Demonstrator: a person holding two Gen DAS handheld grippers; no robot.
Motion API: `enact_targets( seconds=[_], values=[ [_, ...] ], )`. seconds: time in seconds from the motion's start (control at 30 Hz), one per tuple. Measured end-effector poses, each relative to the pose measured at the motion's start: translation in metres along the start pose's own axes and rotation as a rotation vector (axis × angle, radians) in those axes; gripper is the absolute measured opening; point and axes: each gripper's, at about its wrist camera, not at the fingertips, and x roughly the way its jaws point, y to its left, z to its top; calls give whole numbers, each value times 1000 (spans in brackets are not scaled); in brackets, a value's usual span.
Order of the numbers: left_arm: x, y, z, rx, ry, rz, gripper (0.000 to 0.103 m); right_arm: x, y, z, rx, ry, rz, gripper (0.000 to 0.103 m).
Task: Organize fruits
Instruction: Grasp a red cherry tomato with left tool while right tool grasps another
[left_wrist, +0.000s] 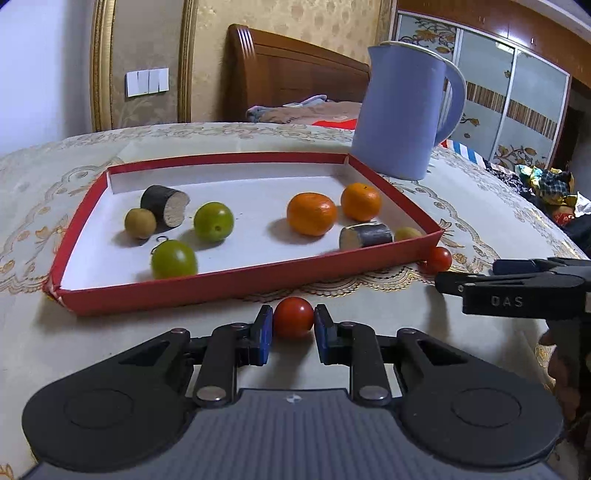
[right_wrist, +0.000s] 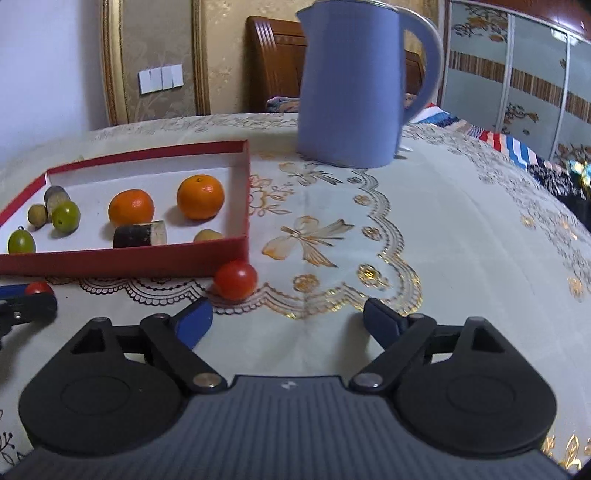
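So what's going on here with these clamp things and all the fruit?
Someone is sorting fruit into a red tray using two tools. The left hand-held gripper has its blue pads either side of a cherry tomato on the tablecloth, just in front of the tray. The right hand-held gripper is open, facing a second cherry tomato by the tray's corner. Two oranges, green fruits and other pieces already sit inside. A blue kettle stands behind.
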Motion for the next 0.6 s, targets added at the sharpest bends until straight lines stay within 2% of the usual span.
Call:
enact_targets(
  seconds=[0.1,0.43,0.53,0.6],
  values=[
    [-3,6,-1,-18,-1,0,23,3,4,4,-6,-5,1,80],
    [-7,27,-1,-92,2,-1,24,6,12,6,-25,-16,-16,76],
    [-9,27,-1,-87,-5,12,24,5,14,6,-41,-25,-3,68],
    [-8,26,-1,-85,-4,24,24,4,18,5,-62,-32,2,59]
  ],
)
